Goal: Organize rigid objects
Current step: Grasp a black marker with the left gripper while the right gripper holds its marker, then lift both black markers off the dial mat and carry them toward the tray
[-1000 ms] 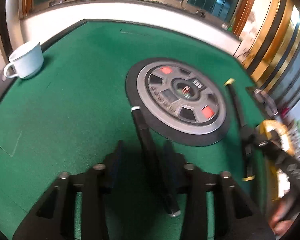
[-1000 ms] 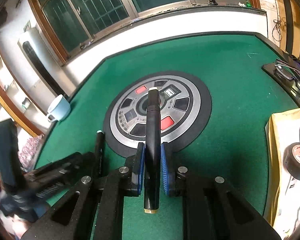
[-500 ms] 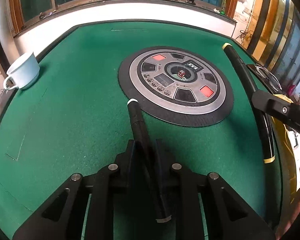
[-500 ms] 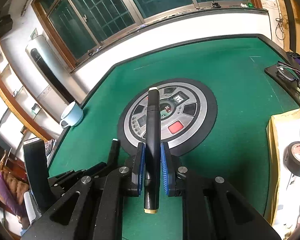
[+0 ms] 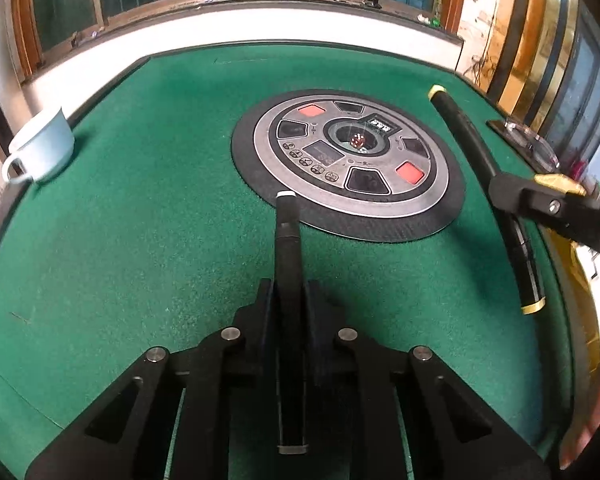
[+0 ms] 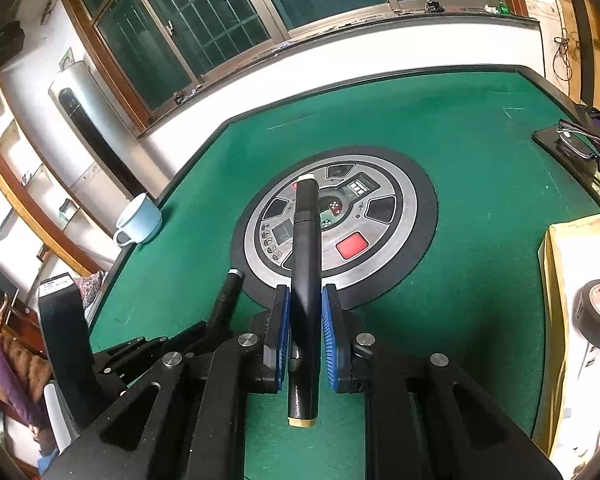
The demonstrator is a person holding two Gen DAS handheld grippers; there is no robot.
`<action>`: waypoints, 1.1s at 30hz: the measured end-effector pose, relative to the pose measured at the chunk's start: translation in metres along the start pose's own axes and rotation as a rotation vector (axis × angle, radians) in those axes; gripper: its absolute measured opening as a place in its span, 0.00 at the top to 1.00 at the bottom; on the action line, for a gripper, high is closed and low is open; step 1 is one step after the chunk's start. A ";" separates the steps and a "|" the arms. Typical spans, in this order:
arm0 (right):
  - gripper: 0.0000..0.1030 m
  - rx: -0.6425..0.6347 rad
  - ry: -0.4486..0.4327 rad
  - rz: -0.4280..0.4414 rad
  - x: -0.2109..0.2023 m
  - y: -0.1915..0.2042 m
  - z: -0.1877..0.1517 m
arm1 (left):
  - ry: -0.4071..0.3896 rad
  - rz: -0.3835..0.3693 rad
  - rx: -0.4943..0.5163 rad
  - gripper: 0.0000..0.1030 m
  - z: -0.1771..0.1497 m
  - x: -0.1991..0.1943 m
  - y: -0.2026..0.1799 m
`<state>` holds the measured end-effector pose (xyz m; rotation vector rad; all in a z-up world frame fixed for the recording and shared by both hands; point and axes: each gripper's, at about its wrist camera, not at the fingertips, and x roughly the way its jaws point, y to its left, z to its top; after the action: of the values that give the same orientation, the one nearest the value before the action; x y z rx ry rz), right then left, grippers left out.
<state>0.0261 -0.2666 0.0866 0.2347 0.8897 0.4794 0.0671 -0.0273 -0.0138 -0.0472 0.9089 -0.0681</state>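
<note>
My left gripper point(image 5: 288, 296) is shut on a black marker with grey-white end caps point(image 5: 287, 248), held above the green felt and pointing toward the round control panel point(image 5: 348, 164). My right gripper point(image 6: 305, 312) is shut on a black marker with cream-yellow end caps point(image 6: 306, 248), held above the table. In the left wrist view the right gripper's marker point(image 5: 472, 148) and its black finger point(image 5: 552, 208) show at the right. In the right wrist view the left gripper's marker point(image 6: 226, 300) shows at lower left.
A white mug point(image 5: 40, 148) stands at the table's left edge; it also shows in the right wrist view point(image 6: 138, 220). A cardboard box point(image 6: 556, 280) with rolls of black tape point(image 6: 598, 316) sits at the right. Glasses on a black tray point(image 6: 580, 140) lie at the far right edge.
My left gripper has closed on the grey-capped marker and lifted it, turning it straight between the fingers. My right gripper has risen with its marker still held.
</note>
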 end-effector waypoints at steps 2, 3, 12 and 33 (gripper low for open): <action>0.87 0.002 0.004 0.008 0.000 0.000 0.000 | 0.006 -0.015 -0.020 0.88 0.000 0.000 0.002; 0.86 0.003 0.003 0.014 -0.001 0.000 0.000 | 0.010 -0.035 -0.036 0.88 -0.001 -0.001 0.004; 0.87 -0.034 0.028 0.016 0.009 0.009 -0.007 | -0.040 -0.110 -0.090 0.88 -0.008 -0.029 0.010; 0.87 -0.057 0.028 -0.014 0.013 0.012 -0.014 | -0.111 -0.141 -0.088 0.88 -0.011 -0.077 0.011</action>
<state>0.0186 -0.2497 0.0741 0.1704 0.9036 0.4957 0.0116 -0.0102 0.0386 -0.1950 0.7967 -0.1551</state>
